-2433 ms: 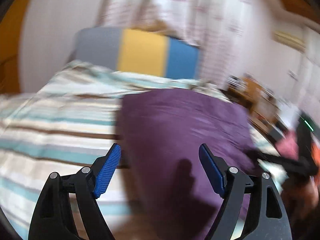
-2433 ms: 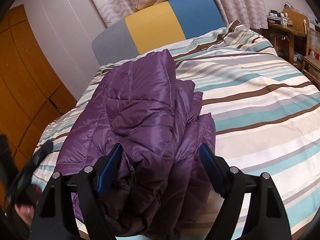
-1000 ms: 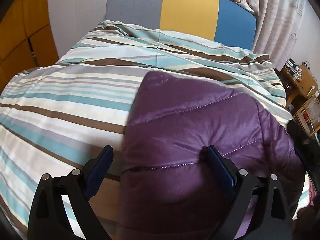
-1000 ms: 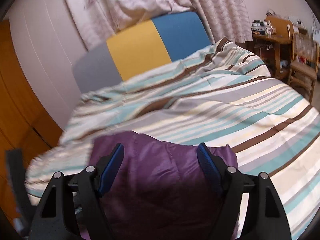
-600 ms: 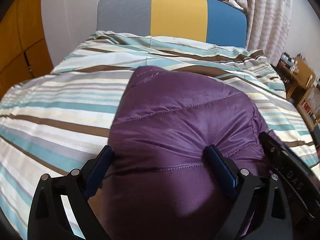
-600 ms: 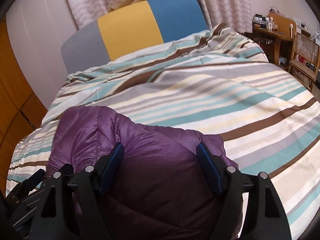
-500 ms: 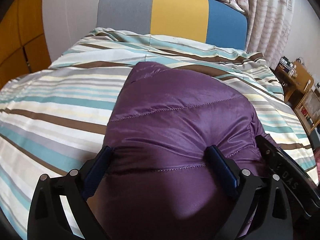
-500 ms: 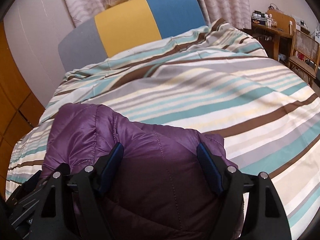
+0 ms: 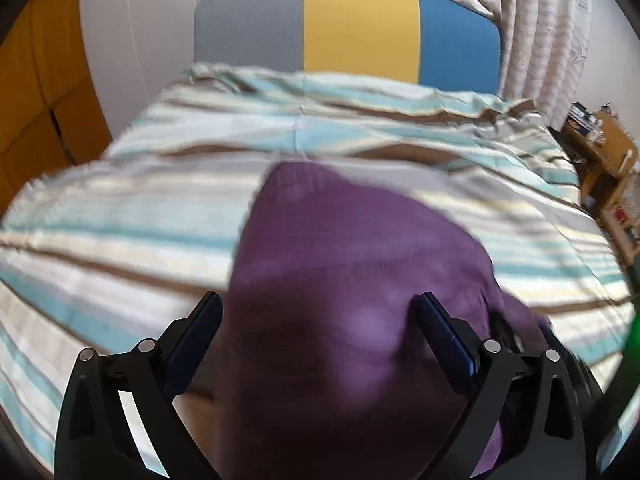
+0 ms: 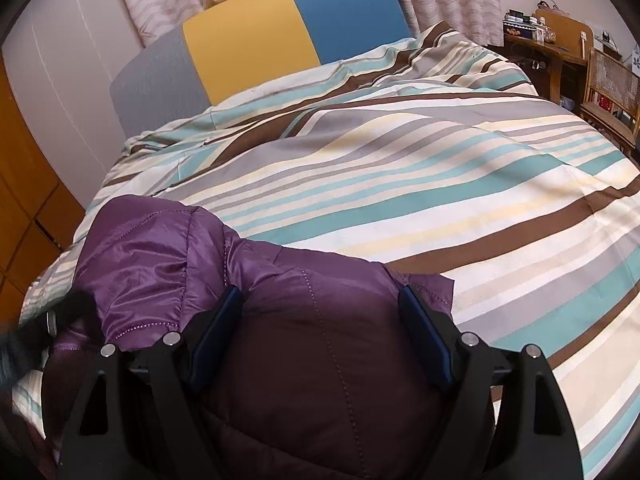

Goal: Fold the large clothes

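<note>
A purple quilted puffer jacket [image 9: 352, 264] lies folded in a thick bundle on the striped bedspread [image 9: 120, 220]. My left gripper [image 9: 320, 316] is open, its blue-padded fingers wide apart on either side of the bundle's near part. In the right wrist view the jacket [image 10: 160, 256] fills the lower left. My right gripper [image 10: 320, 308] is also open, its fingers straddling the jacket's top fold. The left view is motion-blurred. The other gripper shows as a dark shape at the left edge of the right view [image 10: 60, 316].
The bed has a grey, yellow and blue headboard [image 10: 256, 32]. Orange wardrobe doors [image 9: 36, 80] stand at the left. Patterned curtains [image 9: 552, 28] hang behind. A wooden desk [image 10: 544, 48] and a cane chair [image 10: 612, 84] stand to the right of the bed.
Both grippers have stayed open around the folded jacket. The left view has shifted and blurred, with the jacket bundle sitting a little lower and nearer. The right view has barely changed.
</note>
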`<control>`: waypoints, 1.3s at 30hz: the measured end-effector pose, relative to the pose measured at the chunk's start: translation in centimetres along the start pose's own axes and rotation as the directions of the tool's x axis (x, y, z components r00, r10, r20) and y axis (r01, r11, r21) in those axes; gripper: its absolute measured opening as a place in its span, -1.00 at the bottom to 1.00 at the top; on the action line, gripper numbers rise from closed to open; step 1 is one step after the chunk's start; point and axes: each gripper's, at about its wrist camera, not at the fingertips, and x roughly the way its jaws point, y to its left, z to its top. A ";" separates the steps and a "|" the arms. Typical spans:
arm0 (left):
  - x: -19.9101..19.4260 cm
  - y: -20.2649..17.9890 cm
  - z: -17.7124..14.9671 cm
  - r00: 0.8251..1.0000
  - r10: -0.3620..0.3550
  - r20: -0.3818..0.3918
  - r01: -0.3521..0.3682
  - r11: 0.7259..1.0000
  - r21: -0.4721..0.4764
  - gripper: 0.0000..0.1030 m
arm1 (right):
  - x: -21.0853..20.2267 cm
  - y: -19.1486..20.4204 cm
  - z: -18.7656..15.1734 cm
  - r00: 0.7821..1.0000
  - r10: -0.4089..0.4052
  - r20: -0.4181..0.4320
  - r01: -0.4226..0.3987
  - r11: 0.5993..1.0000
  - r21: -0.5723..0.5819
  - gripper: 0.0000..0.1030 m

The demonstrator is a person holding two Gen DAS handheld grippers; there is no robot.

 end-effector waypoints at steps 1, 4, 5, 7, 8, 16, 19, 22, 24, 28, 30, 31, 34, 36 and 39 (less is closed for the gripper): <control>0.7 -0.1 0.6 1.000 0.023 -0.008 -0.023 1.000 0.004 0.88 | -0.1 0.1 -0.1 1.000 0.001 0.004 -0.001 1.000 0.002 0.55; 3.9 -0.6 2.1 0.994 0.062 -0.092 -0.060 0.998 0.025 0.88 | -0.3 0.0 -0.1 1.000 0.001 0.013 -0.001 1.000 0.013 0.56; 4.6 -0.7 2.1 0.992 0.072 -0.104 -0.069 0.997 0.035 0.93 | -0.4 0.0 -0.2 1.000 0.000 0.014 0.000 1.000 0.016 0.56; 6.5 -1.0 1.8 0.986 0.072 -0.147 -0.065 0.997 0.052 0.94 | -0.5 -0.1 -0.2 1.000 0.000 0.019 0.000 1.000 0.025 0.57; 7.1 -0.8 1.5 0.985 0.058 -0.162 -0.052 0.998 0.047 0.94 | -0.5 -0.3 -0.2 1.000 0.004 0.022 -0.005 0.999 0.034 0.57; 9.6 0.5 0.5 0.985 0.000 -0.174 -0.001 1.000 -0.011 0.94 | 0.4 0.1 0.0 1.000 -0.011 0.015 0.011 1.000 0.029 0.60; 8.6 0.6 0.3 0.988 -0.003 -0.151 -0.001 1.000 -0.024 0.94 | 0.4 0.2 -0.1 1.000 -0.013 0.024 0.013 1.000 0.020 0.60; 6.1 0.7 -0.4 0.993 -0.014 -0.120 0.012 1.000 -0.020 0.94 | -0.2 0.0 -0.3 0.999 0.003 0.047 -0.005 1.000 0.026 0.60; 3.8 0.8 -1.3 0.993 -0.057 -0.099 0.057 0.998 -0.003 0.94 | -0.8 -0.1 -0.4 0.997 0.001 0.075 -0.003 1.000 0.029 0.60; -1.0 1.0 -4.6 0.983 -0.177 -0.055 0.179 0.983 0.045 0.94 | -2.8 0.0 -0.9 0.988 -0.007 0.155 0.002 0.999 0.035 0.79; -3.3 1.0 -6.6 0.981 -0.193 0.007 0.191 0.976 0.104 0.94 | -4.4 -0.2 -1.4 0.982 -0.009 0.187 0.001 0.999 0.046 0.81; -3.9 0.8 -7.2 0.981 -0.193 0.031 0.187 0.973 0.134 0.94 | -5.0 -0.3 -1.6 0.982 -0.008 0.191 -0.002 0.999 0.052 0.81; -5.7 0.0 -9.2 0.981 -0.168 0.102 0.137 0.956 0.259 0.94 | -7.2 -1.0 -3.1 0.981 -0.008 0.195 -0.004 0.998 0.062 0.86; -5.9 -0.3 -10.1 0.979 -0.151 0.140 0.101 0.946 0.309 0.94 | -7.9 -1.5 -4.2 0.984 -0.021 0.176 0.011 0.998 0.058 0.86; -5.2 -0.1 -10.5 0.974 -0.181 0.134 0.133 0.942 0.307 0.94 | -8.3 -2.4 -6.0 0.989 -0.028 0.148 0.017 0.997 0.076 0.87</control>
